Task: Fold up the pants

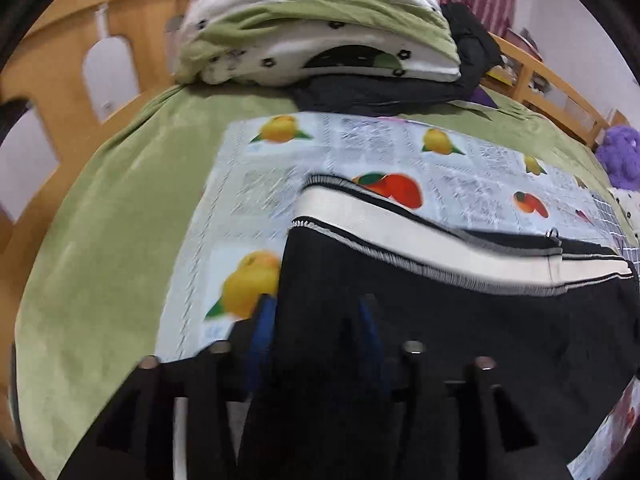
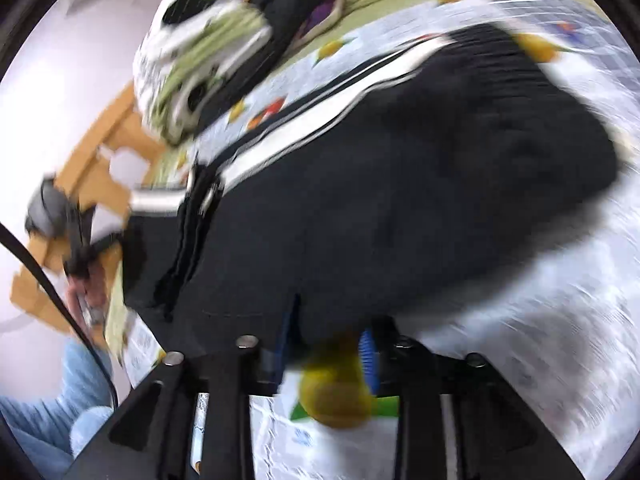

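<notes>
Pants (image 1: 400, 320), black with a white side stripe, lie on a fruit-print cloth (image 1: 360, 152) spread over a green bed (image 1: 100, 240). Nearest in the left wrist view, the left tool (image 1: 316, 320) has its blue fingers (image 1: 262, 320) on either side of a black fold of the pants, clamped on it. Beyond, the stripe runs across to the right, then bare cloth, then a folded quilt (image 1: 320, 32) and dark clothes (image 1: 380, 92) at the far end, with a wooden bed rail (image 1: 60, 60) behind. A purple toy (image 1: 620, 156) sits at the right edge.

The right wrist view, heavily blurred, shows what the left does not: the right tool (image 2: 328, 344), its fingers (image 2: 367, 356) closed on the near hem of the pants, which spread upward and away from it over the cloth. At its left edge appear the other device (image 2: 52, 208) in a hand (image 2: 86, 296), and a blue sleeve (image 2: 52, 412).
</notes>
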The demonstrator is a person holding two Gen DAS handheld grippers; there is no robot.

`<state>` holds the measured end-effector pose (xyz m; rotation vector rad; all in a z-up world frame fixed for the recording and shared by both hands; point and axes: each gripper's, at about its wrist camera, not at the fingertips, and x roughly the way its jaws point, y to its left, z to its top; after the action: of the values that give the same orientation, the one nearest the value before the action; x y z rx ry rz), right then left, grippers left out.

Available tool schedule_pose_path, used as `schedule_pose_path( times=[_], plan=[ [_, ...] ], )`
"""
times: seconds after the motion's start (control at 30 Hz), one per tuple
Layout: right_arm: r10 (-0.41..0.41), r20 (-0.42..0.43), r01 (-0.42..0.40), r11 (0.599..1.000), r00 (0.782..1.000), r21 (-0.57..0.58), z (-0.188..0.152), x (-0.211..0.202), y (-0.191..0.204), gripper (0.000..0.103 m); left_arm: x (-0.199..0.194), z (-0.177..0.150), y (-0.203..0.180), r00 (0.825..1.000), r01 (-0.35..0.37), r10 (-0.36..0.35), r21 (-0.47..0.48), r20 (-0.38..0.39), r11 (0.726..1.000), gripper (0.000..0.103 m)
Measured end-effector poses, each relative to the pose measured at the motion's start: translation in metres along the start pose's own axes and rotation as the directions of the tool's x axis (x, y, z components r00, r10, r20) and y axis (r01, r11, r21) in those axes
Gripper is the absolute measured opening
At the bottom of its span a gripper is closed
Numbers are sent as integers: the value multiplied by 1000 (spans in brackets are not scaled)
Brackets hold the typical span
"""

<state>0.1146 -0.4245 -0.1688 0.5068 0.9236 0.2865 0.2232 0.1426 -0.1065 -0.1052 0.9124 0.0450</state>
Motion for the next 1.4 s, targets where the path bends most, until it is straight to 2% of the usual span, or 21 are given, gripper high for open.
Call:
schedule_pose_path(
  times=[0.07, 0.13, 0.3, 0.33, 0.37, 0.4, 0.43, 0.47, 0.53, 0.57, 0.6, 0.67, 0.7, 0.83, 1.0, 1.1, 1.17, 1.33, 1.4],
  plan=[
    [-35, 122, 28, 998, 992, 55, -3, -24, -14, 50, -6, -14, 15, 998, 59, -61, -71, -21, 996, 59],
    [-41, 175, 15, 988, 984, 151, 3, -33, -34, 57, -7, -36, 34, 990, 110, -121, -154, -68, 982, 62],
    [-92, 139, 38, 937, 986, 347, 23, 2, -68, 57, -7, -78, 50, 979, 141, -171, -238, -111, 961, 64],
    [-76, 143, 18, 929, 987, 370, 27, 10, -71, 53, -9, -83, 51, 979, 149, -178, -251, -96, 957, 65],
    [-91, 138, 30, 922, 986, 387, 32, 16, -70, 41, -11, -88, 51, 981, 151, -176, -256, -80, 955, 65],
    [-120, 132, 62, 924, 984, 377, 35, 19, -66, 38, -11, -90, 51, 982, 146, -171, -259, -77, 955, 65],
    [-146, 140, 93, 939, 979, 330, 38, 18, -58, 27, -11, -90, 50, 982, 143, -169, -262, -80, 954, 65],
    [-141, 162, 87, 950, 977, 299, 41, 10, -55, 22, -13, -90, 49, 982, 143, -171, -268, -83, 953, 66],
    [-39, 240, -29, 961, 970, 276, 44, -13, -55, 22, -16, -91, 51, 980, 154, -185, -302, -77, 941, 66],
    [-19, 248, -56, 955, 969, 290, 44, -17, -59, 23, -16, -92, 52, 978, 164, -196, -317, -71, 934, 66],
    [-40, 226, -31, 953, 973, 300, 43, -14, -64, 25, -16, -94, 54, 977, 171, -203, -329, -66, 929, 67],
    [-159, 106, 127, 956, 982, 264, 40, 5, -65, 35, -16, -100, 55, 977, 186, -212, -351, -37, 918, 69],
    [-209, 41, 194, 954, 977, 230, 35, 14, -65, 35, -16, -101, 54, 978, 185, -208, -356, -29, 916, 70],
    [-298, 77, 288, 951, 952, 116, 21, -13, -44, 36, -17, -102, 50, 982, 169, -189, -347, -25, 923, 71],
    [-363, 134, 364, 931, 922, 19, 33, -39, 9, 37, -20, -104, 51, 982, 171, -189, -364, -15, 916, 71],
    [-336, 149, 342, 939, 930, -16, 43, -40, 45, 39, -28, -110, 51, 983, 166, -185, -360, -17, 918, 71],
    [-291, 146, 302, 952, 945, -53, 54, -29, 70, 39, -36, -113, 50, 985, 153, -169, -332, -19, 931, 71],
    [-179, 25, 180, 961, 984, -208, 87, 44, 147, 39, -57, -110, 39, 992, 117, -123, -187, -23, 975, 71],
    [-151, -28, 139, 957, 988, -255, 94, 76, 171, 39, -61, -108, 39, 994, 104, -109, -158, -20, 982, 71]
  ],
)
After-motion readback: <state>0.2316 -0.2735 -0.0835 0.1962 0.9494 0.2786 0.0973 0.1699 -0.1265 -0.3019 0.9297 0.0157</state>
